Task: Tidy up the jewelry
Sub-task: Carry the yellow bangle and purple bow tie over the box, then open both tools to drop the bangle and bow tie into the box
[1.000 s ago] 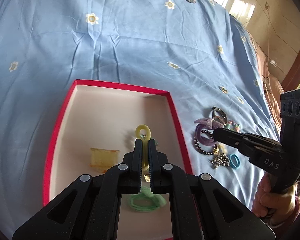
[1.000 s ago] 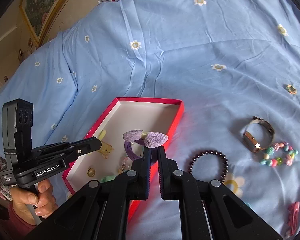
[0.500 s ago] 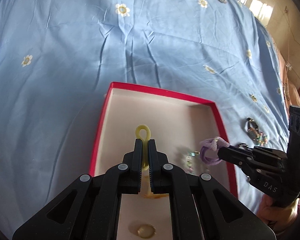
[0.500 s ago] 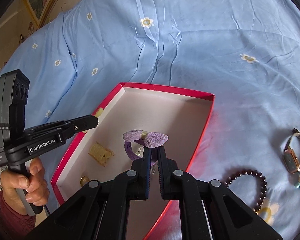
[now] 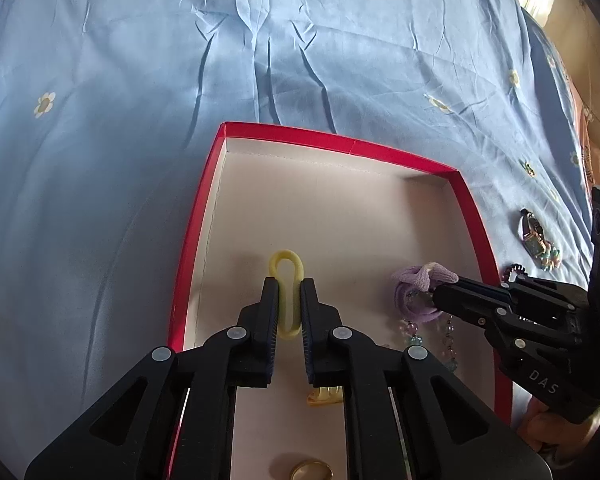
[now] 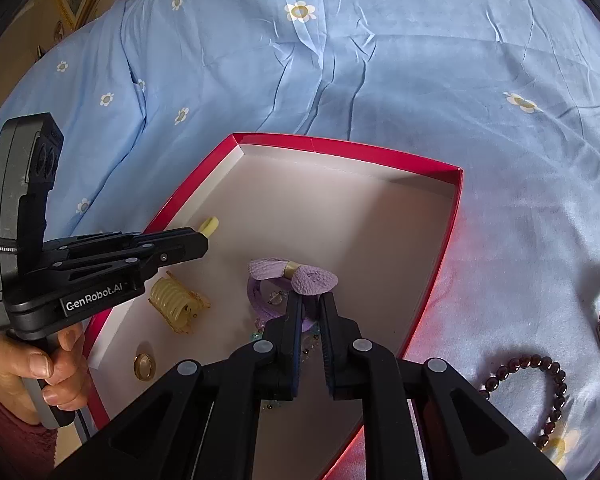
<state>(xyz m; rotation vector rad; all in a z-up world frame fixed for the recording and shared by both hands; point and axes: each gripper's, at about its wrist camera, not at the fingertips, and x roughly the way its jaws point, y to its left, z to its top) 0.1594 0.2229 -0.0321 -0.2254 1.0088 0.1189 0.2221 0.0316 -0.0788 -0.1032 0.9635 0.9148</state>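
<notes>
Yellow loop [image 5: 286, 292] is pinched in the left gripper [image 5: 286, 300] over the red box [image 5: 340, 143]; a purple tie [image 6: 292, 280] is clamped in the right gripper [image 6: 310, 308]. Both are judged ready for release inside; lowering is needed first.

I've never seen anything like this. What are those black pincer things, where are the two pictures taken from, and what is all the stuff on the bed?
No robot here: a person holds a hand-held gripper in each hand, each carrying a wide-angle camera looking along its two fingers. One picture comes from the left hand-held gripper, which pinches a yellow loop. The other comes from the right hand-held gripper, which pinches a purple bow hair tie. Both hover over a red box on a blue flowered bedsheet. In the box lie a yellow hair claw and a gold ring. Outside it lie a dark bead bracelet and a wristwatch.
</notes>
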